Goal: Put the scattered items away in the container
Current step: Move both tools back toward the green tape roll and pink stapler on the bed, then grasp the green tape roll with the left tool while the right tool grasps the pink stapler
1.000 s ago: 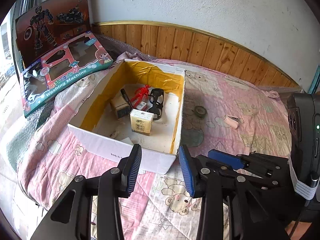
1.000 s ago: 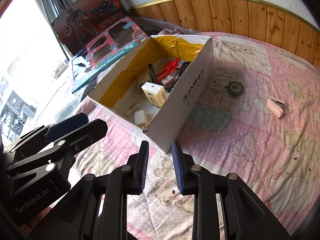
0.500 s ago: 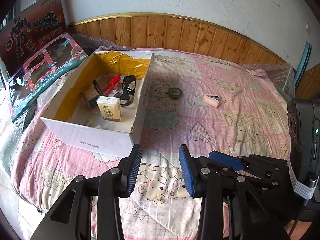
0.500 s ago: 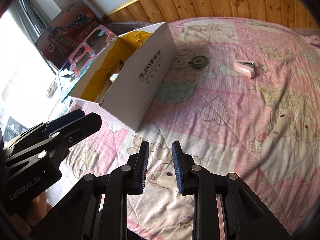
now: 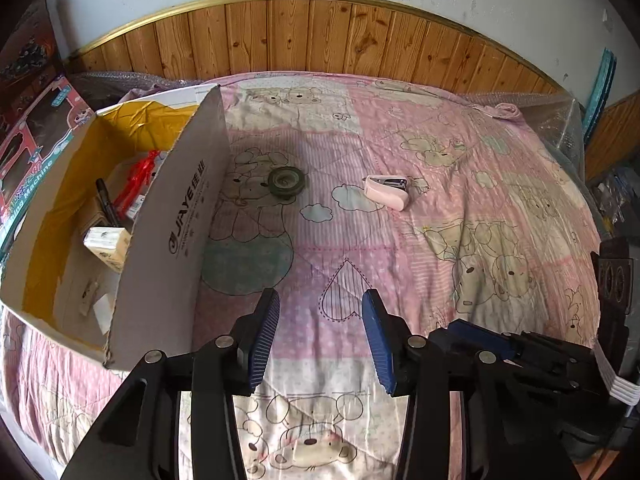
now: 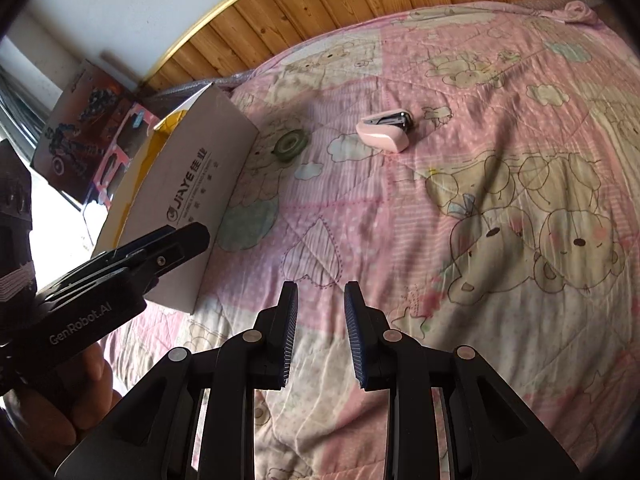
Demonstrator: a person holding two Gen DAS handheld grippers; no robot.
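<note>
Two items lie loose on the bed (image 5: 460, 216), both outside the cardboard box (image 5: 176, 216) that stands at the left and already holds several small things. From largest to smallest: the box, then the pink stapler (image 5: 387, 190), then the dark tape roll (image 5: 285, 181), which rests just beside the box wall. The stapler lies ahead of both grippers, further to the right, with its long axis across the view and its metal mouth toward the right. I judge the right gripper (image 6: 320, 336) nearer to the stapler, and the left gripper (image 5: 320, 340) nearer to the tape roll. Both grippers are empty and touch nothing; the left is opened wider, the right only partly.
</note>
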